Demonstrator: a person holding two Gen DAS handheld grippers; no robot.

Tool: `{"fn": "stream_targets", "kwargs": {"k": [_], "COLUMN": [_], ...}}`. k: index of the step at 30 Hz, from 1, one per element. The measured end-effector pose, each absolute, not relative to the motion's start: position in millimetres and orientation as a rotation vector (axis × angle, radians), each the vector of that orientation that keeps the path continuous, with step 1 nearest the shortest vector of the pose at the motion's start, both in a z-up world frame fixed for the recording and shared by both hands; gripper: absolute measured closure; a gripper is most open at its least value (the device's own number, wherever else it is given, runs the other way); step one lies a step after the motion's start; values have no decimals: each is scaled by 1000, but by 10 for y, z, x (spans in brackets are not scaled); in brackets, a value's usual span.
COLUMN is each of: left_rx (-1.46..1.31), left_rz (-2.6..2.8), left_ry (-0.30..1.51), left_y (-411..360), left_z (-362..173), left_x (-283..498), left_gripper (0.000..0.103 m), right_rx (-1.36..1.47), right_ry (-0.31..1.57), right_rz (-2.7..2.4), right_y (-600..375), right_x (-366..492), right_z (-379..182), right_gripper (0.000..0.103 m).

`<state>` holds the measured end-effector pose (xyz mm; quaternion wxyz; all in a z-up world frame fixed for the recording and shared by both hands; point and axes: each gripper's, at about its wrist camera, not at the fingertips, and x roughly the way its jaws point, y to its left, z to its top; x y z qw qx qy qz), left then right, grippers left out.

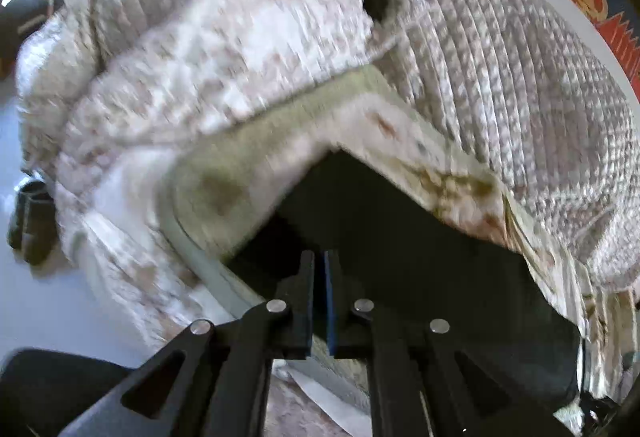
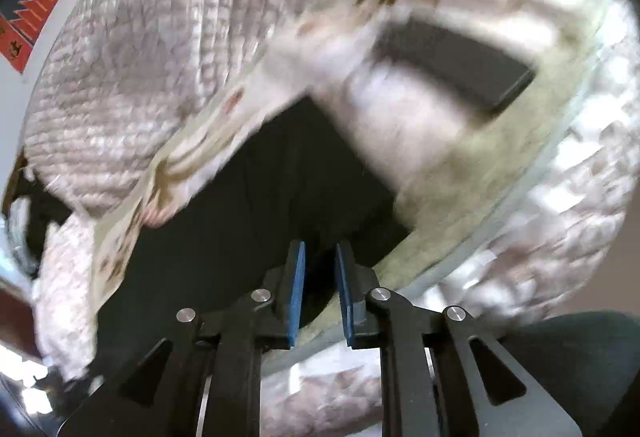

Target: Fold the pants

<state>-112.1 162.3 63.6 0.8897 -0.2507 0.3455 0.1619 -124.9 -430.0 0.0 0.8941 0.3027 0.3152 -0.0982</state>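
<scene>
Left wrist: quilt (image 1: 500,69) beside pants (image 1: 400,237).

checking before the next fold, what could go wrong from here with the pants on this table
1. The black pants lie close to the glass table edge; a careless tug might slide them off.
2. The right gripper has a gap between its pads with no cloth in it, and the left gripper is shut on nothing, so neither controls the fabric.
3. The bunched white quilt crowds the pants and could snag a fold.
</scene>
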Motion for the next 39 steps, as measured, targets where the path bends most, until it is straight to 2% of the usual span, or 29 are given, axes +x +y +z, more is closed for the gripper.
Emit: {"fn": "stream_targets", "kwargs": {"k": [2, 4, 8, 10, 13, 20, 22, 27, 31, 39], "left_rx": [-499, -497, -463, -441, -419, -358, -340, -276, -296, -264], "left_rz": [367, 327, 160, 117, 96, 87, 67, 86, 180, 187], "left_ry": [671, 651, 700, 784, 932, 881, 866, 840, 899, 839], "left_y": [1634, 1587, 1253, 1107, 985, 901, 869, 913, 1150, 1088], "left_z": [777, 851, 786, 603, 264, 520, 610, 647, 342, 380], "left_x": [-1134, -1072, -832, -728, -660, -402, -215, 188, 344, 224], "left_gripper": [96, 94, 77, 77, 77, 77, 73, 57, 58, 57], "right_rx": [569, 529, 417, 391, 375, 255, 236, 215, 291, 267], "right_ry": [586, 601, 725, 836, 821, 736, 741, 759, 791, 732], "right_rz": [-244, -157, -37, -46, -41, 19, 19, -27, -86, -49], "right_y": [-4278, -4189, -3869, -3823, -3867, -3673, -3640, -3699, -3927, -3759], "right_x": [-1287, -1171, -883, -796, -877, -472, -231, 161, 234, 160], "right_z": [119, 131, -106, -318, -306, 89, 127, 26, -177, -63], "right_gripper": [87, 87, 87, 87, 87, 83, 83, 83, 83, 83]}}
